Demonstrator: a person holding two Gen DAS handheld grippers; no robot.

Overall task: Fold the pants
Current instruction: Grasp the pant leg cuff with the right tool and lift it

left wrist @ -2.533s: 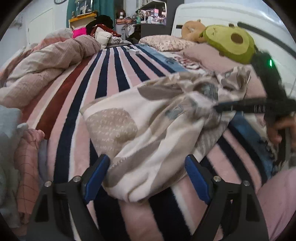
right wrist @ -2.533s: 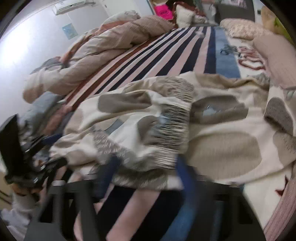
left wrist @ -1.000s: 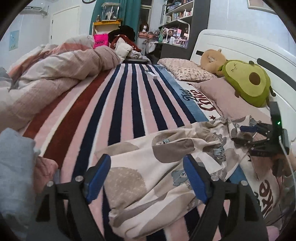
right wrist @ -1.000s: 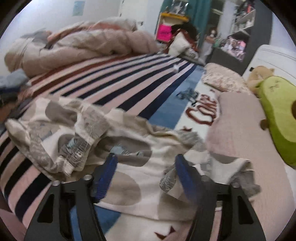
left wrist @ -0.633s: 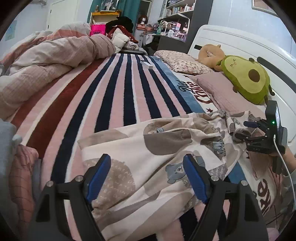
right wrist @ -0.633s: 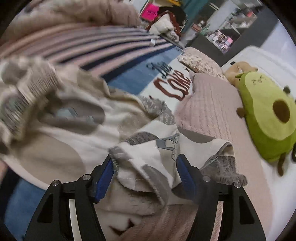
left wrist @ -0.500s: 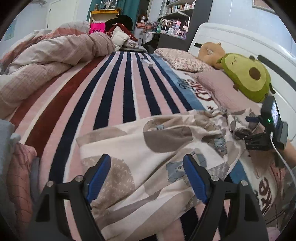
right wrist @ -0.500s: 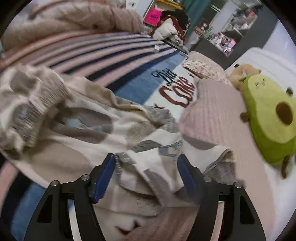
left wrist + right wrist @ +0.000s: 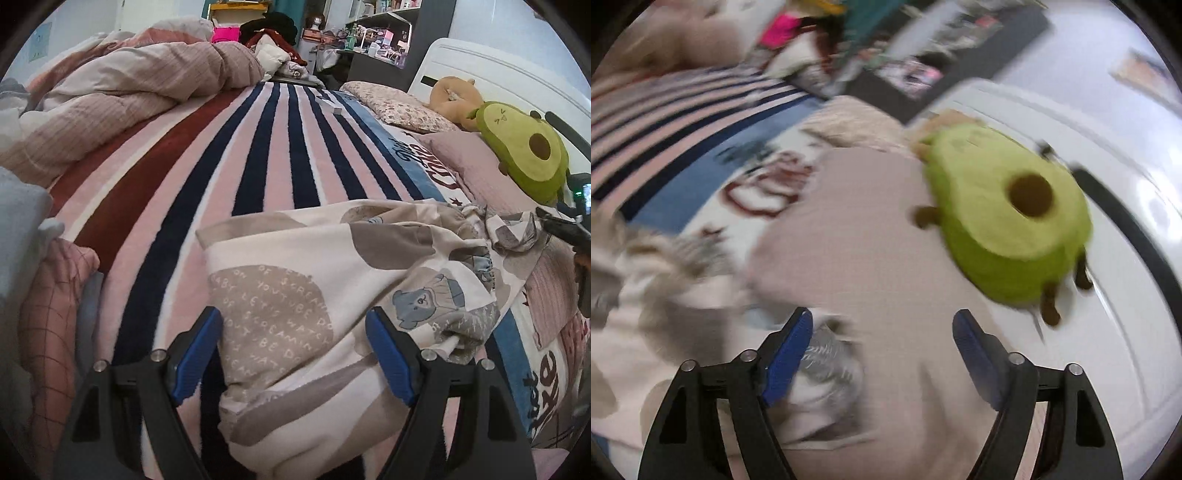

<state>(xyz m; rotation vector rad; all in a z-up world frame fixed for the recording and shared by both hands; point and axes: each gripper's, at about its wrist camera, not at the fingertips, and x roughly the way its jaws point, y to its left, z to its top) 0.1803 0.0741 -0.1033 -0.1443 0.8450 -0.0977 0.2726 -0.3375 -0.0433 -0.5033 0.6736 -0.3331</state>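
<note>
Cream pants with beige patches and a bear print (image 9: 332, 295) lie crumpled on the striped bed cover (image 9: 221, 177). My left gripper (image 9: 293, 349) is open, its blue pads on either side of the near end of the pants. My right gripper (image 9: 882, 350) is open and empty over a pink pillow (image 9: 868, 229), with the far end of the pants (image 9: 657, 280) at its left; that view is blurred. From the left wrist view the right gripper shows at the far right edge (image 9: 565, 230), beside the pants' far end.
A rumpled pink duvet (image 9: 129, 96) lies along the left. A green avocado plush (image 9: 524, 147) and pillows (image 9: 399, 107) rest against the white headboard (image 9: 491, 77) on the right. Folded clothes (image 9: 48, 295) sit at the near left. Shelves stand at the back.
My right gripper has swung right, off the pants' end toward the pillow and avocado plush. My left gripper has lowered closer to the near end of the pants.
</note>
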